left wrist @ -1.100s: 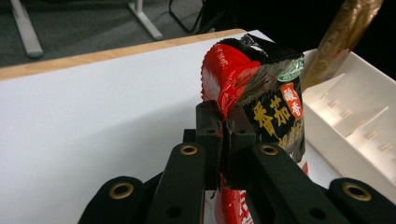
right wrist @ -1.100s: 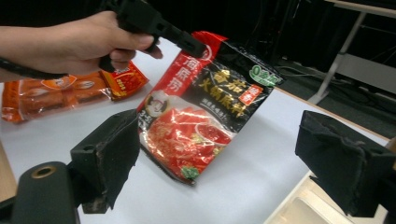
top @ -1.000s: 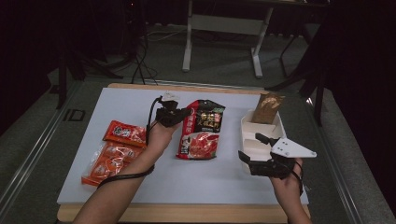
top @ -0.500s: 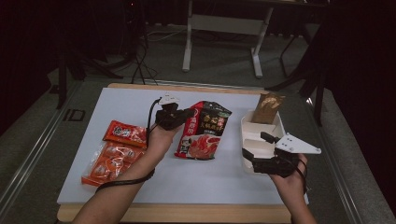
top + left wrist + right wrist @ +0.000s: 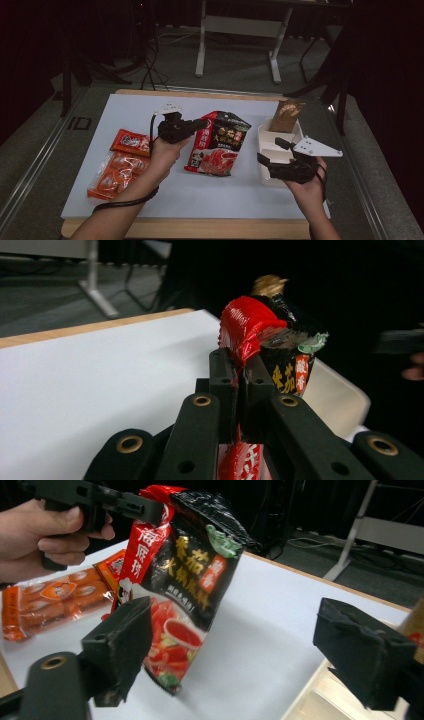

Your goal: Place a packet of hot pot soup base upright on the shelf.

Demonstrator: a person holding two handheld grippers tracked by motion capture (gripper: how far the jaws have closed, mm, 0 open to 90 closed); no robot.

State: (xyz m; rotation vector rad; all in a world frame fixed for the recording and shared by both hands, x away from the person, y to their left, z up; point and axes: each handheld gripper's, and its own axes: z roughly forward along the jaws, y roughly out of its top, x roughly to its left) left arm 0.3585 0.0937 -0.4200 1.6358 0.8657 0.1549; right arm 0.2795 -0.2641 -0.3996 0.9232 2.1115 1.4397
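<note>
At the left of the white desk (image 5: pixel 125 107) two orange-red snack packets (image 5: pixel 119 162) lie flat near the left edge, the nearer one close to the front edge; bare white surface stretches behind them to the far wooden rim; just to their right the person's left hand (image 5: pixel 165 150) reaches forward from the bottom with its forearm angled across the desk, holding the left gripper (image 5: pixel 192 125), whose jaws are pinched tight on the upper left edge of the red-and-black sauce pouch (image 5: pixel 217 142); the pouch hangs lifted at that corner, its lower end low over the desk near the middle; open white surface lies in front of it toward the front edge; further right a cream compartment tray (image 5: pixel 267 135) sits by the desk's right edge with a brown packet (image 5: pixel 287 115) standing in its far end; the right hand (image 5: pixel 310 187) holds the right gripper (image 5: pixel 266 162) over the tray's near part, jaws spread wide and holding nothing, pointing left toward the pouch.
</note>
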